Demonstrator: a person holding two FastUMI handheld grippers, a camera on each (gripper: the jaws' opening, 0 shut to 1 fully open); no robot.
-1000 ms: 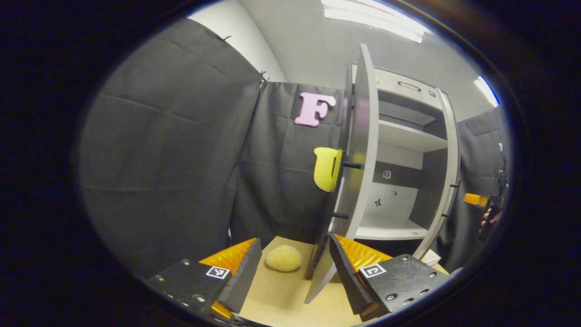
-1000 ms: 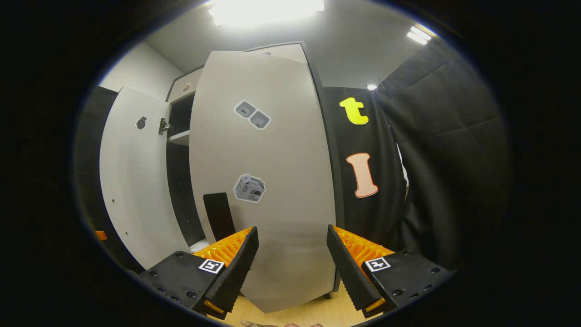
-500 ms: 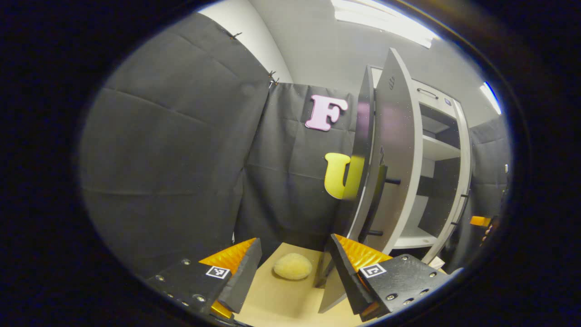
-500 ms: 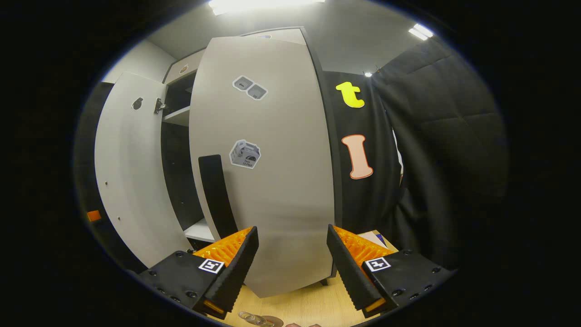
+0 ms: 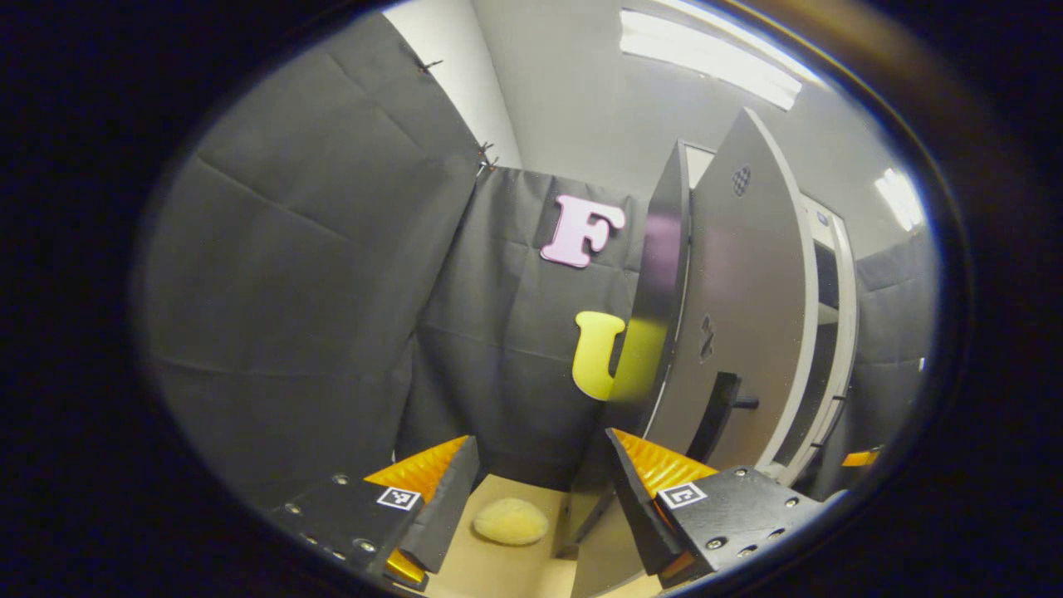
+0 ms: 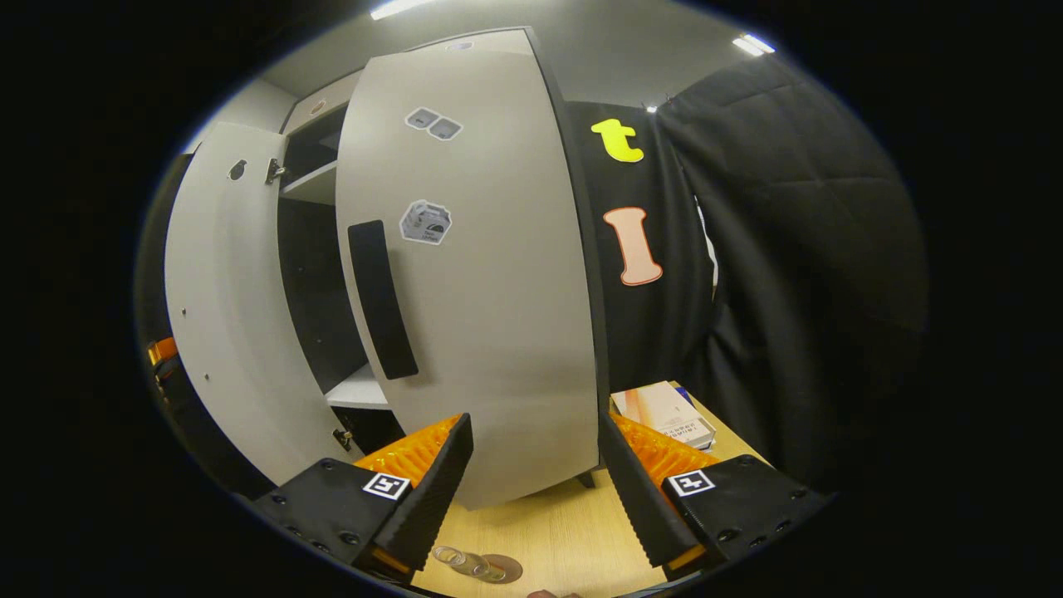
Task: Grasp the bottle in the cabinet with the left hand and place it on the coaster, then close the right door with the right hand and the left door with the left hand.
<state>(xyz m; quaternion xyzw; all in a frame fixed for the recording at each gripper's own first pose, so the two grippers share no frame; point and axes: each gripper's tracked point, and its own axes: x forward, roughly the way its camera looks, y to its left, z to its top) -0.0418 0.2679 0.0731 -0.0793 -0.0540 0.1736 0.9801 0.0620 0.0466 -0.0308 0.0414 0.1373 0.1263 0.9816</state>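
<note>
Where ajar, flat matte left door [image 5: 747, 332]

In the right gripper view the cabinet's right door [image 6: 482, 274] is standing nearly closed straight ahead of the right tongs [image 6: 536, 482], with the left door [image 6: 228, 307] hanging open to its left and a shelf [image 6: 357, 390] showing in the gap between them. On the bench [image 6: 565, 540] a bottle [image 6: 465, 563] is lying at a coaster [image 6: 502, 569] just before the right door, between the tongs' fingers, while a box [image 6: 664, 413] is sitting to the door's right. In the left gripper view the left tongs [image 5: 540, 490] are sitting just left of the left door's [image 5: 739, 324] outer face, and a sponge [image 5: 511, 522] is lying on the bench beyond them, left of the door's foot.
</note>
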